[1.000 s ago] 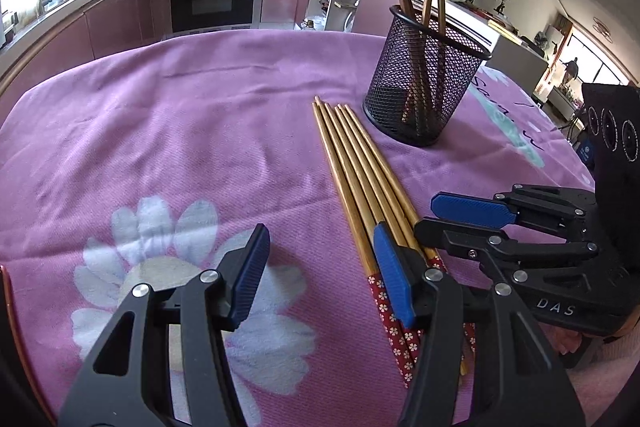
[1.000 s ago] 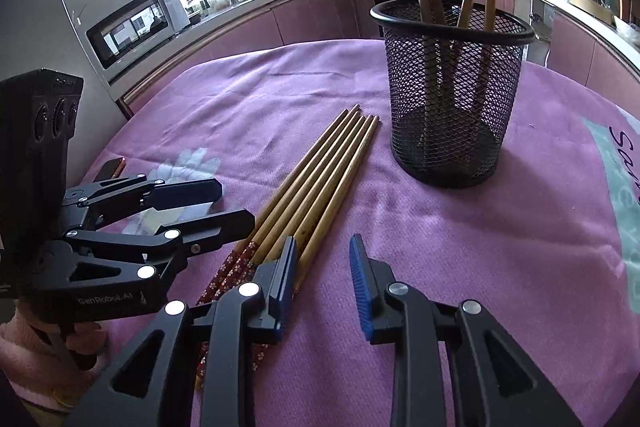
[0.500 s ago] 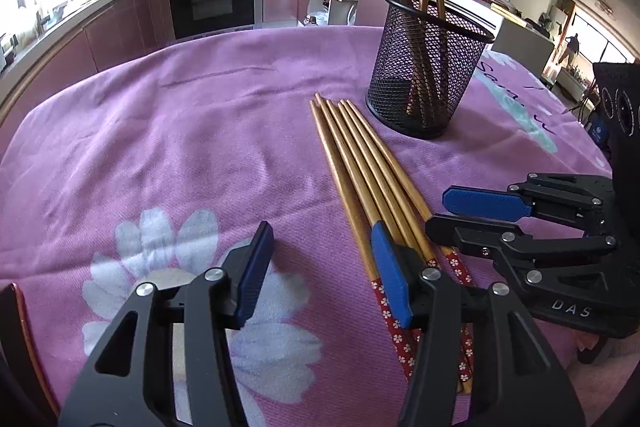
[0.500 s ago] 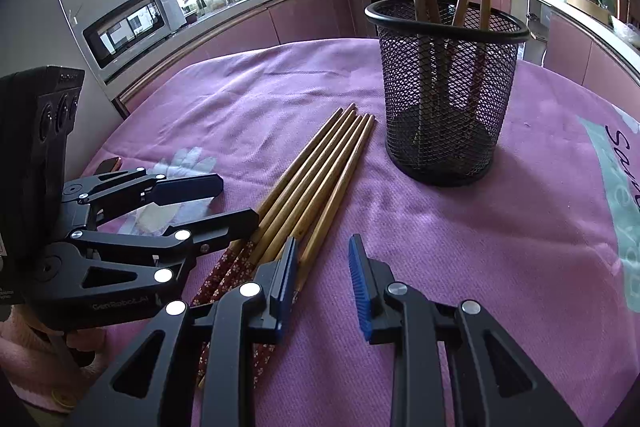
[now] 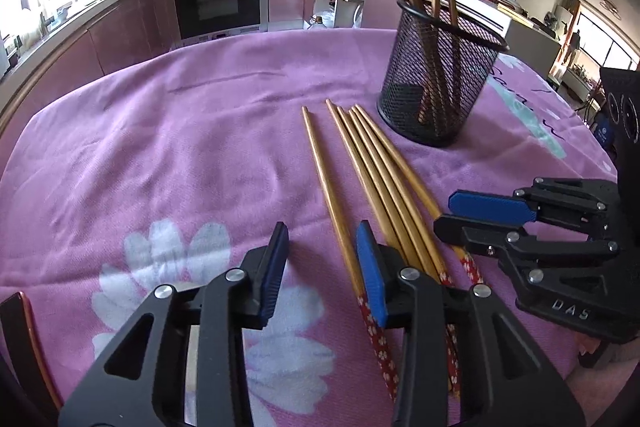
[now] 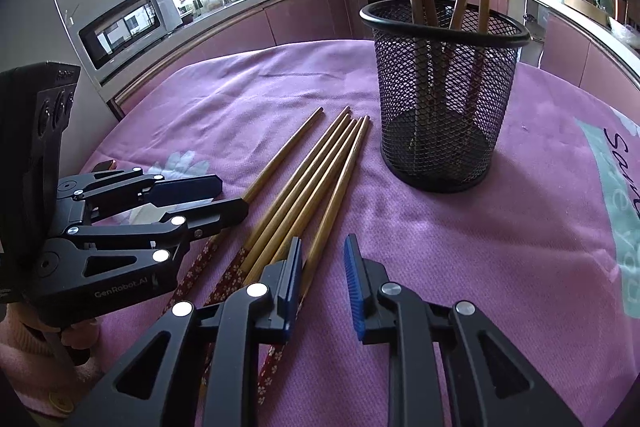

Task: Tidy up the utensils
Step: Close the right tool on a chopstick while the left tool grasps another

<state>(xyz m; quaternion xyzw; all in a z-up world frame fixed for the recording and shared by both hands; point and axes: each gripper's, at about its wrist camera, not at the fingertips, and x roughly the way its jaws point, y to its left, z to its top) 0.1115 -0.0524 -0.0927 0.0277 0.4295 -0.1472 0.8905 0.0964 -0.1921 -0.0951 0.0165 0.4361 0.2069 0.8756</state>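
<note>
Since half a second ago one chopstick (image 5: pixel 328 187) has slid away from the bundle of four chopsticks (image 5: pixel 384 183), and my left gripper (image 5: pixel 322 271) has narrowed its gap around that stray stick, though its fingers still stand apart and I can't tell whether either pad touches it. The red flowered handle ends are hidden under both tools. All five lie flat on the purple tablecloth (image 5: pixel 160 147), long axes running from me toward the mesh holder (image 5: pixel 436 83), tapered tips near its base, while my right gripper (image 6: pixel 322 279) sits part open, empty, beside the bundle's outermost stick.
</note>
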